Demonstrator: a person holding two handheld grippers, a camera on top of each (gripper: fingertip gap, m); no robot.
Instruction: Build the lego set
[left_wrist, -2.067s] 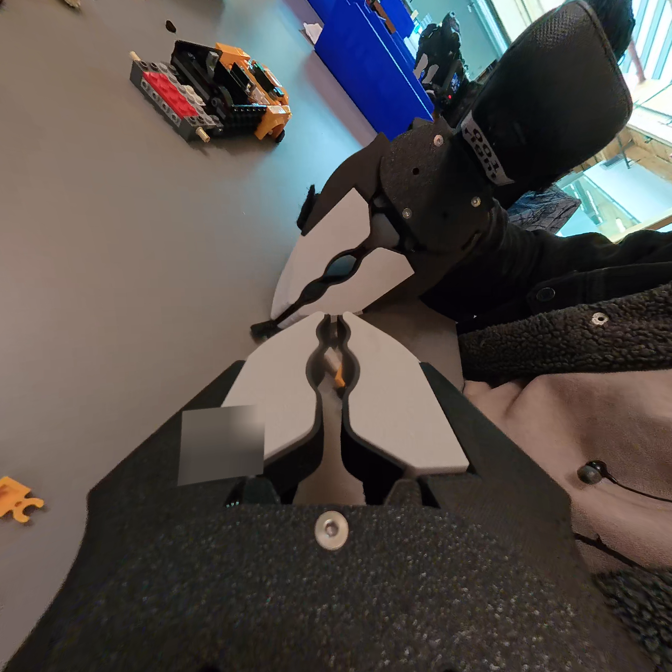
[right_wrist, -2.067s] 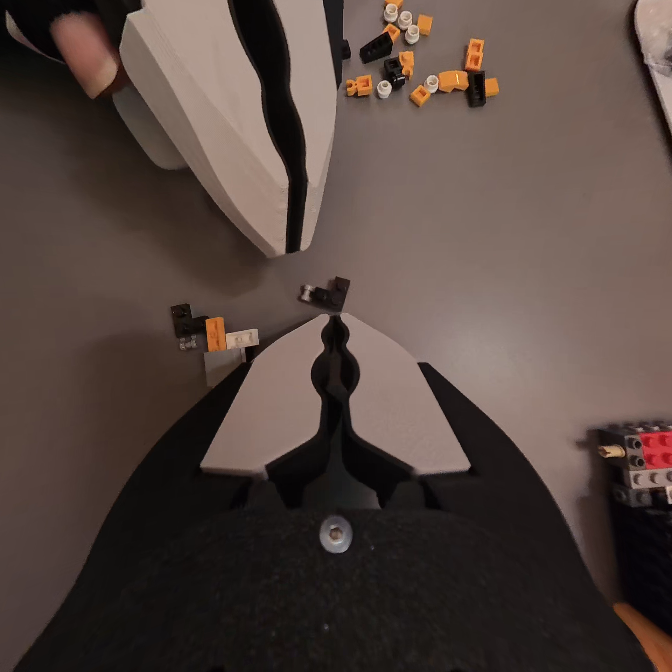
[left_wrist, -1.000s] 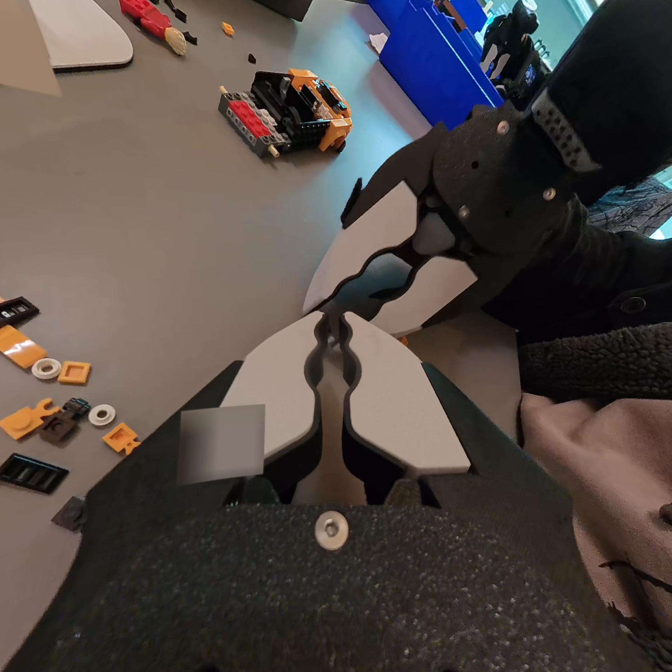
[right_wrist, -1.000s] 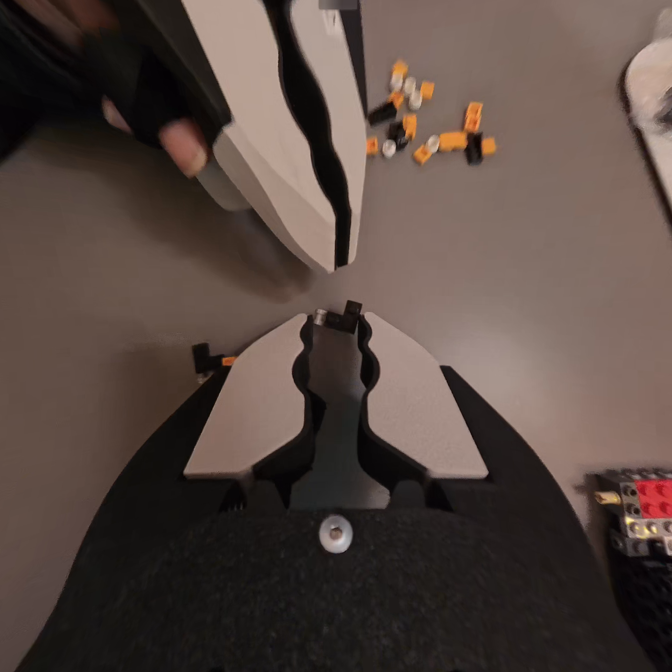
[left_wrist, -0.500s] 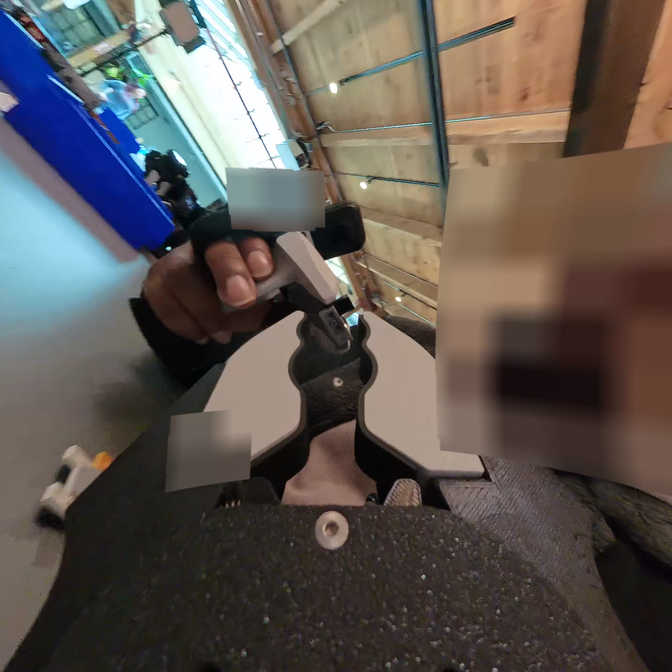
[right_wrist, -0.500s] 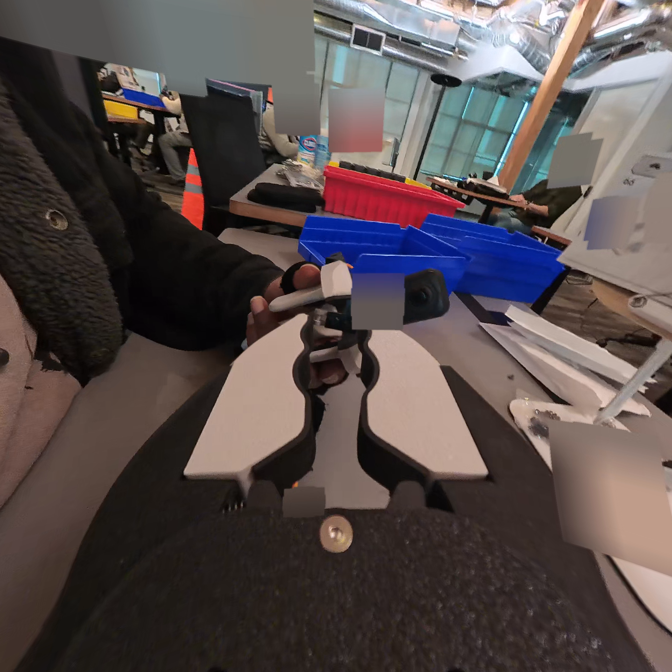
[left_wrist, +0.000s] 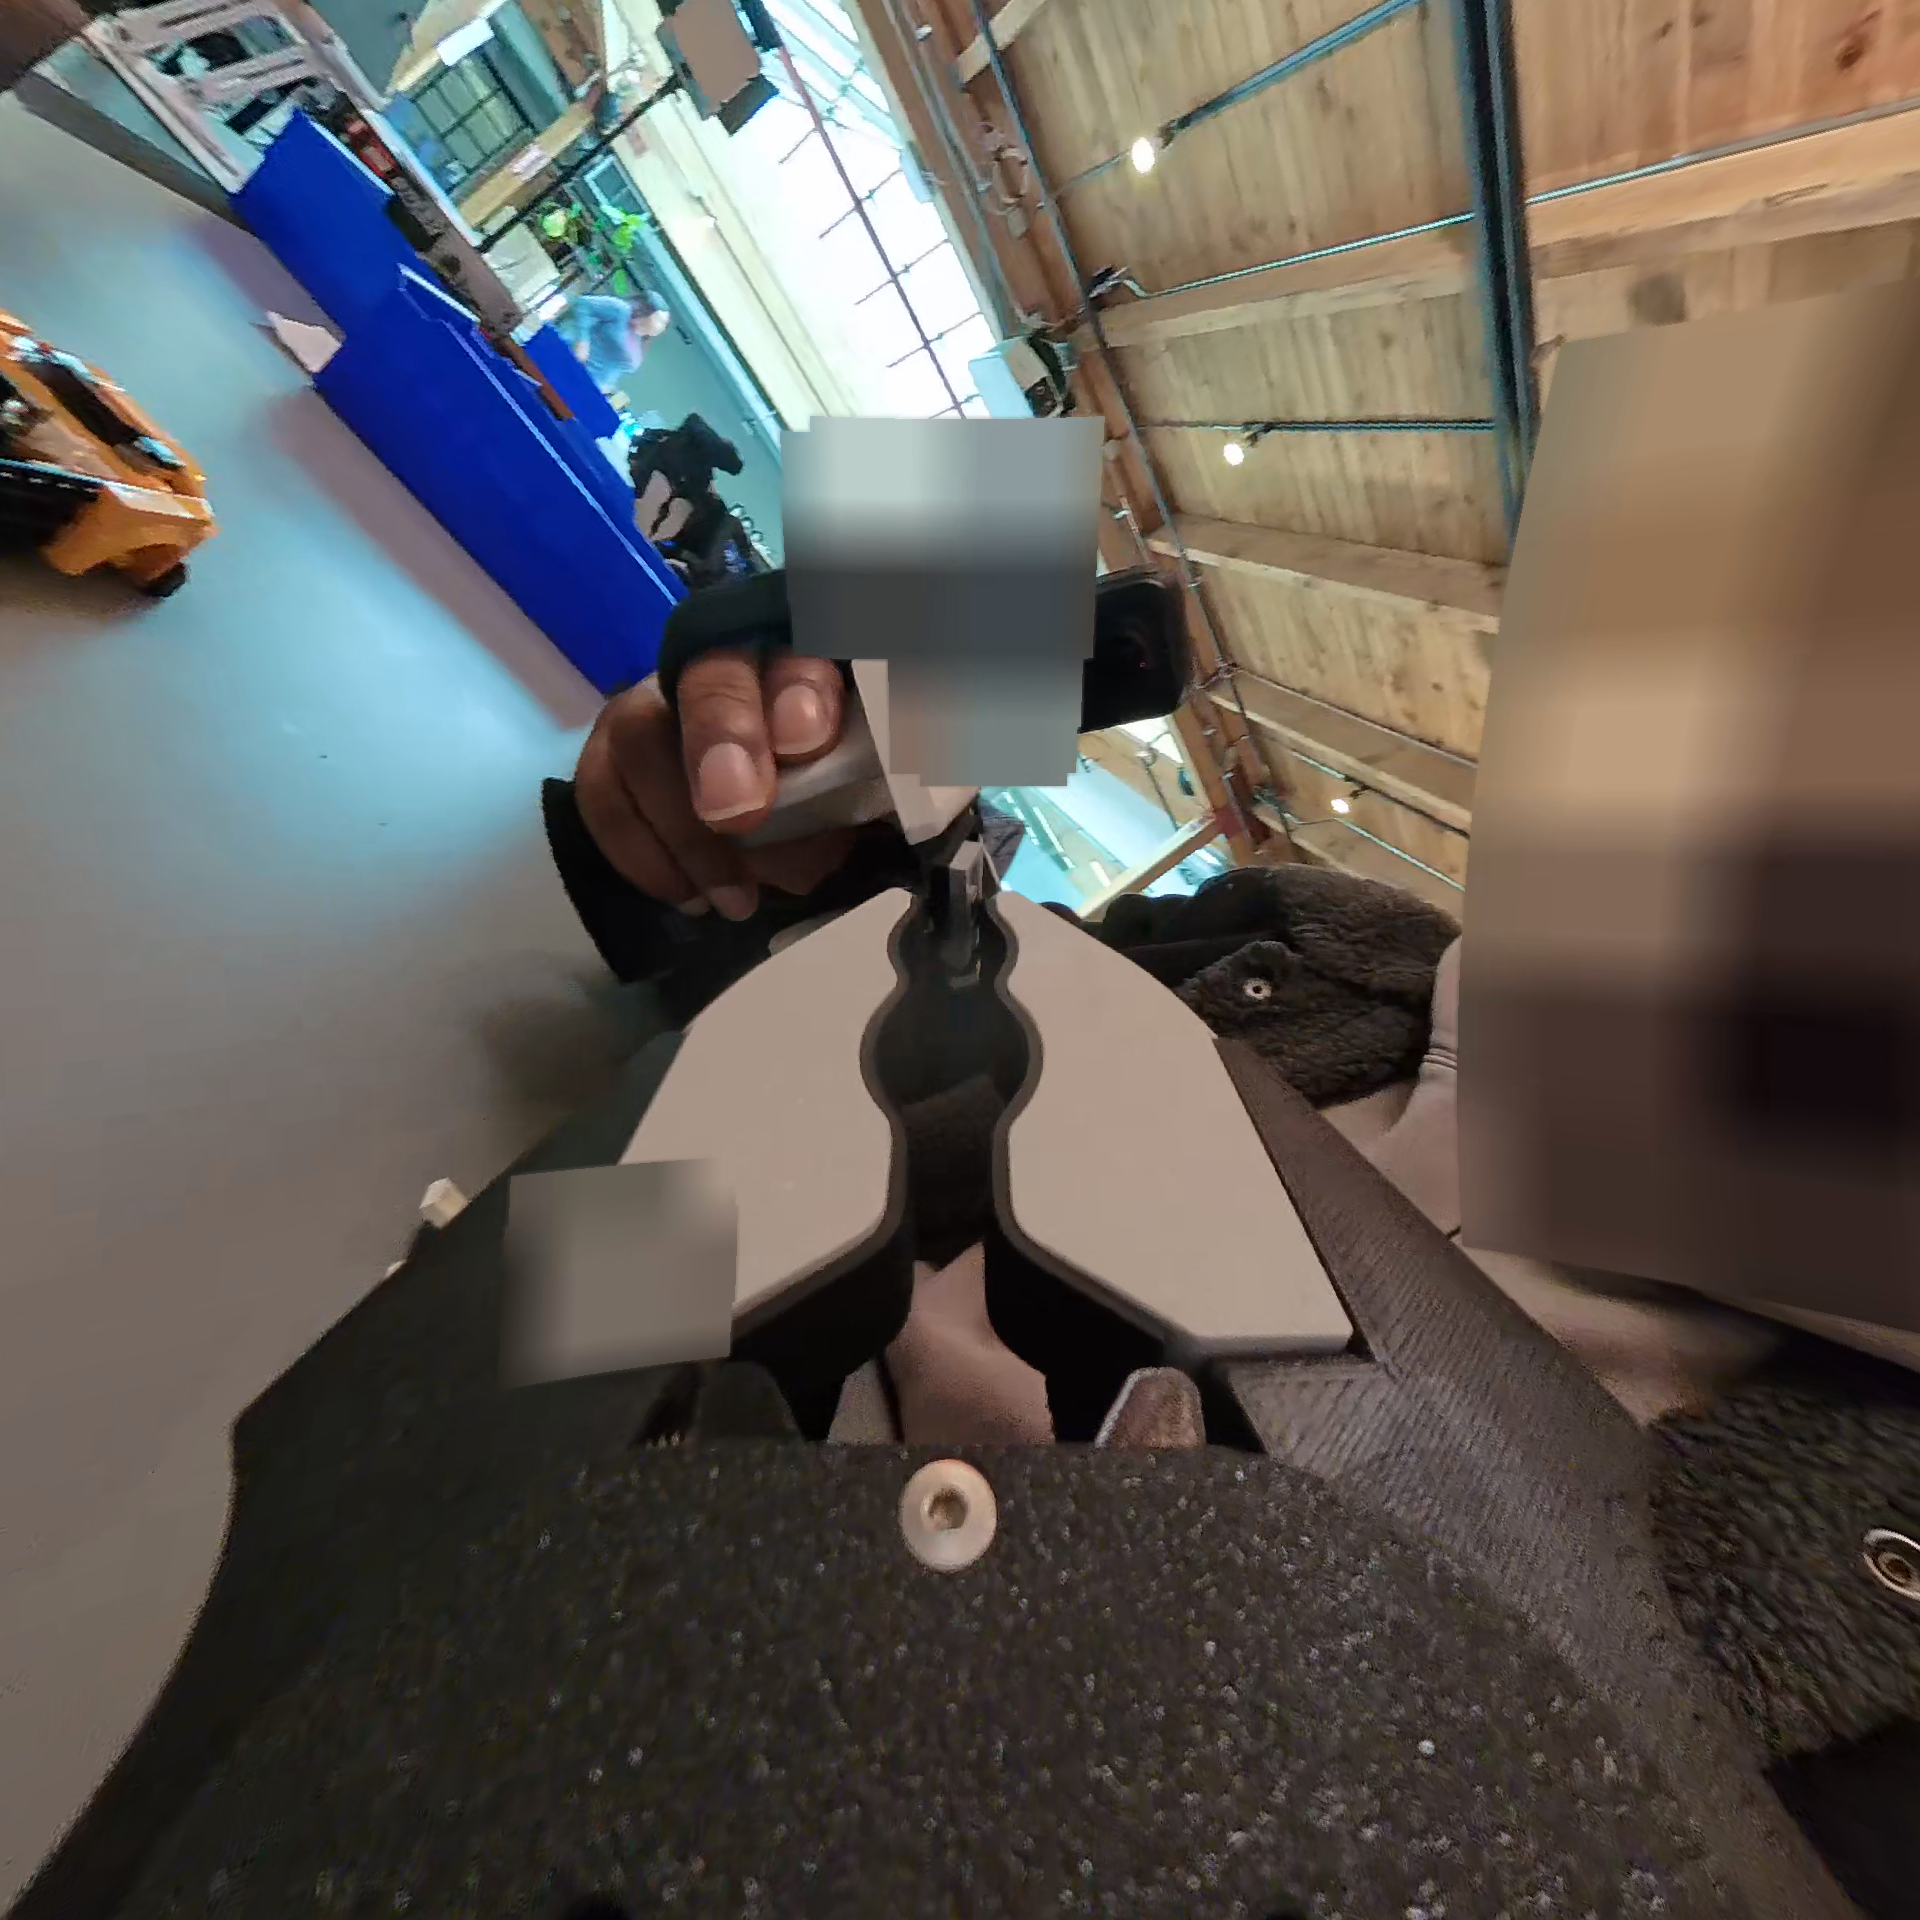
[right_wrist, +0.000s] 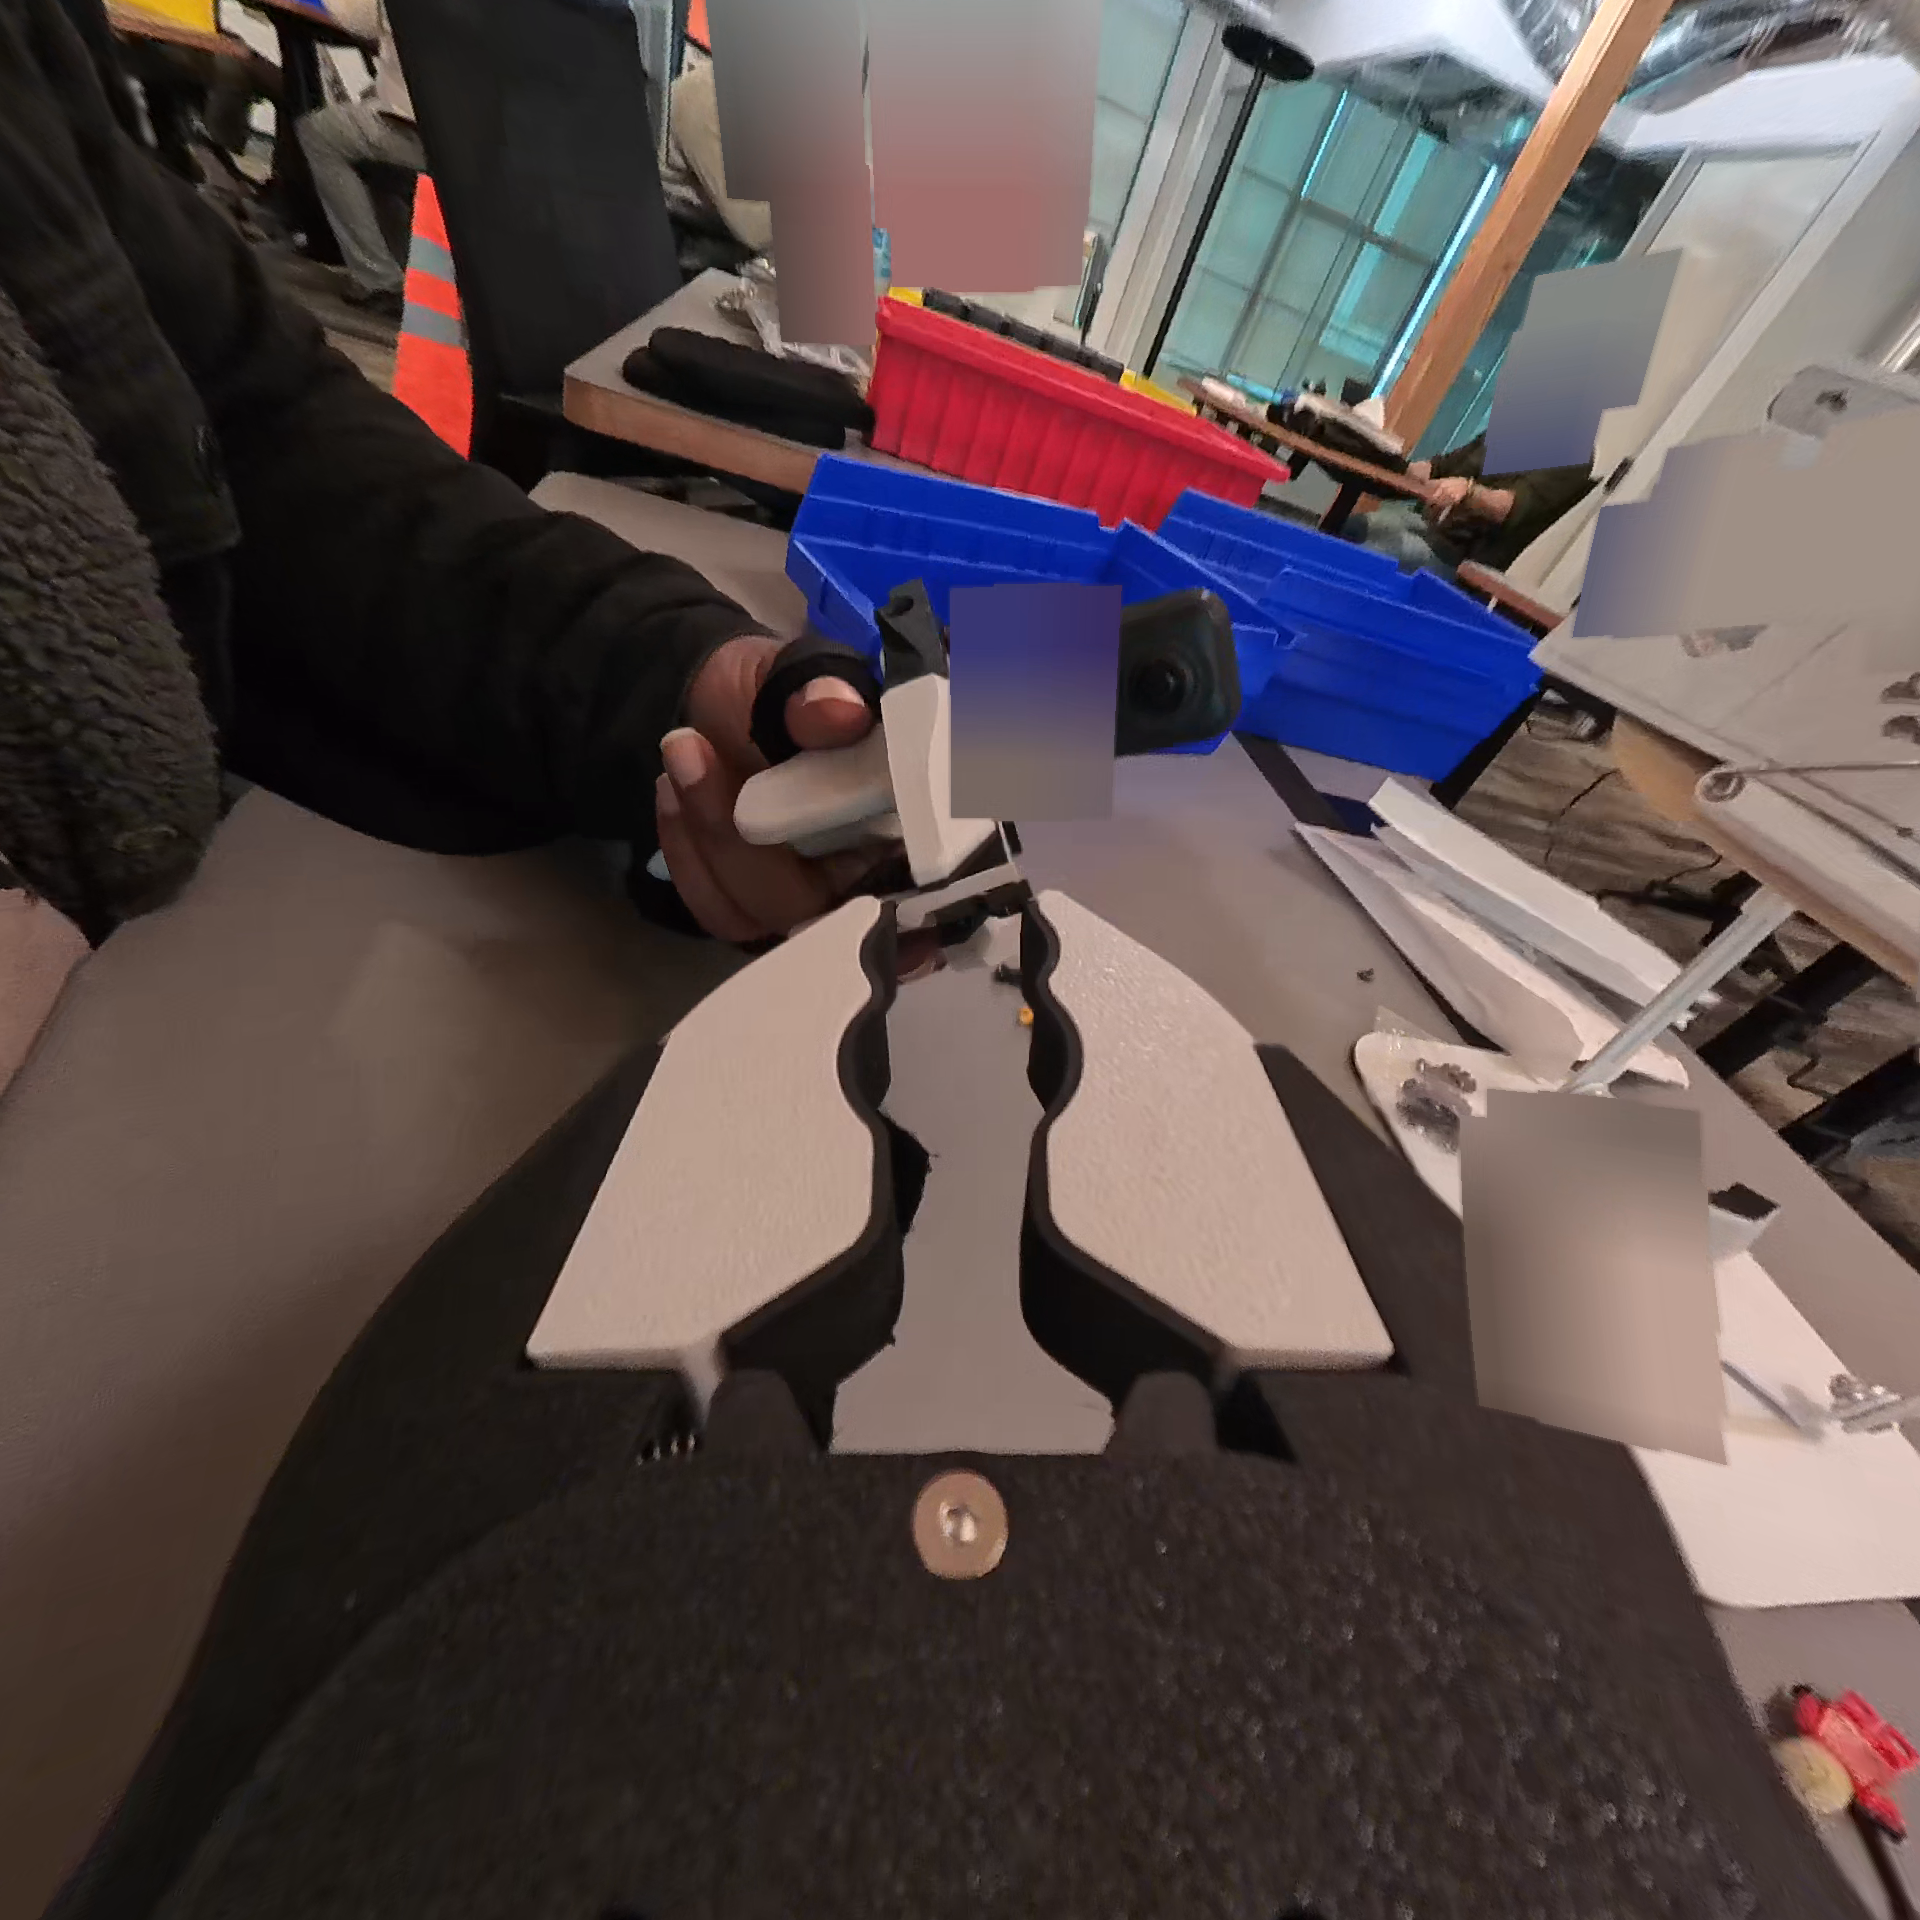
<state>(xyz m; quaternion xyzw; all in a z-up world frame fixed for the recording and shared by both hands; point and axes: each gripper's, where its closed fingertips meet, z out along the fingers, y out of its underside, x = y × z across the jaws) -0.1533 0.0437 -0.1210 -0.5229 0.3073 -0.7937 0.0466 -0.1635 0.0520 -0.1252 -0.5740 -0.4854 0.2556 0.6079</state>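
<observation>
Both grippers are raised off the table and face each other tip to tip. In the right wrist view my right gripper (right_wrist: 954, 920) is shut on a small black and grey lego piece (right_wrist: 961, 912) held crosswise between its tips. The left gripper's white fingers (right_wrist: 920, 769) come down onto that piece from above. In the left wrist view my left gripper (left_wrist: 951, 914) has its jaws narrowed around the small black piece (left_wrist: 951, 930), and the right gripper's fingers (left_wrist: 821, 779), held by a hand (left_wrist: 717, 769), meet it there. The orange and black lego vehicle (left_wrist: 83, 488) stands on the table at far left.
Blue bins (right_wrist: 1351, 644) and a red bin (right_wrist: 1039, 416) stand behind. White sheets (right_wrist: 1507, 956) and a white tray with small parts (right_wrist: 1423, 1081) lie to the right. A red lego piece (right_wrist: 1860, 1756) lies at bottom right. A small white piece (left_wrist: 442, 1195) lies on the grey table.
The right gripper closed on the black piece on the table and lifted it. Both grippers rose and turned to face each other; the left jaws opened a little, then narrowed on the piece.
</observation>
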